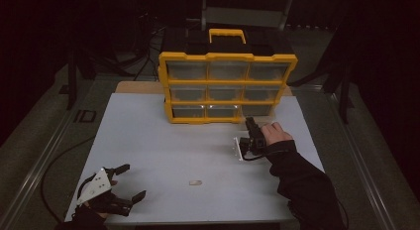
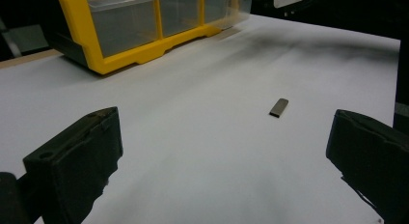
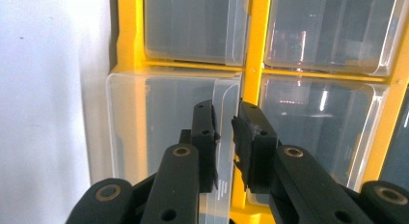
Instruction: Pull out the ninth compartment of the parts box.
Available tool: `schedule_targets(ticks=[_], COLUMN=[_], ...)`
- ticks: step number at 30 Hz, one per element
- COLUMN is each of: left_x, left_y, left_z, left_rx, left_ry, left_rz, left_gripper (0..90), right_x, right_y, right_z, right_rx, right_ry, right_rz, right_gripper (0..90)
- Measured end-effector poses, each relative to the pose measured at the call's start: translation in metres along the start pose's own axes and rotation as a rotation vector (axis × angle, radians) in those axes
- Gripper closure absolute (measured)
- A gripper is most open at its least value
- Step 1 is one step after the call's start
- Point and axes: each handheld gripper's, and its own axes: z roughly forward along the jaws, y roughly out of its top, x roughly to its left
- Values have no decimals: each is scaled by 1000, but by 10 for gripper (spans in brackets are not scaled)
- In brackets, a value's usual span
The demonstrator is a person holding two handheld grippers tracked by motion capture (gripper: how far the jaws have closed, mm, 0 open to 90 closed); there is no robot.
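High view: I saw a yellow cabinet [image 1: 227, 86] of clear drawers, three rows of three, standing at the far middle of the white tabletop [image 1: 163, 141]. My right gripper [image 1: 251, 125] was up against the cabinet's bottom row at its right end, fingers pointing into the bottom-right drawer [image 1: 257, 110], with my right hand [image 1: 275, 133] and dark sleeve behind it. My left gripper [image 1: 130, 181] lay at the near left corner of the tabletop, well apart from the cabinet, its fingers spread wide with nothing between them. A small flat metal piece [image 1: 195, 182] lay on the tabletop near the front edge, between the two grippers and touched by neither.

Left gripper view: the two fingers [image 2: 77, 161] stood far apart at the bottom corners over bare tabletop. The metal piece [image 2: 279, 107] lay ahead of them, nearer the right-hand finger, flat and untouched. The cabinet [image 2: 140, 28] stood at the far left, and part of the right gripper showed at the top edge beside it.

Right gripper view: the camera was turned, so the tabletop [image 3: 43, 89] ran down the left side. The fingers [image 3: 205, 137] were narrowed to a slim gap, and the raised clear lip of the drawer [image 3: 159, 118] front passed between them. The fingers appeared to pinch that lip. The drawer sat in the yellow frame [image 3: 253, 40], neighbouring drawers beside it.
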Motion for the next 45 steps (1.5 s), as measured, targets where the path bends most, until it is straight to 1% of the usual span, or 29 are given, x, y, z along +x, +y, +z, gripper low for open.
schedule_targets(ticks=[8, 12, 17, 30, 36, 38, 39, 42, 43, 44, 45], left_x=[0, 0, 0, 0, 0, 0, 0, 0, 0, 0, 0], left_y=[0, 0, 0, 0, 0, 0, 0, 0, 0, 0, 0], left_z=[0, 0, 0, 0, 0, 0, 0, 1, 1, 0, 0], left_rx=[1, 0, 0, 2, 3, 2, 3, 5, 5, 5, 4], left_ry=[-1, 0, -1, 0, 0, 0, 0, -1, -1, -1, -1], left_rz=[1, 1, 1, 1, 3, 2, 2, 2, 2, 3, 2], left_gripper=[0, 0, 0, 0, 0, 0, 0, 0, 0, 0, 0], right_x=[2, 2, 2, 7, 9, 10, 12, 12, 13, 12, 13], right_y=[0, 0, 0, -6, -7, -6, -7, -8, -7, -8, -8], right_z=[-6, -8, -11, -28, -29, -30, -31, -31, -31, -31, -31], right_rx=[-3, -9, -16, -34, -38, -36, -45, -49, -47, -47, -47], right_ry=[-4, -3, -2, -10, -17, -17, -26, -31, -29, -31, -32], right_rz=[21, 13, 16, 22, 21, 16, 6, 5, 13, 4, 8], right_gripper=[785, 786, 786, 786, 786, 786, 786, 786, 786, 786, 786])
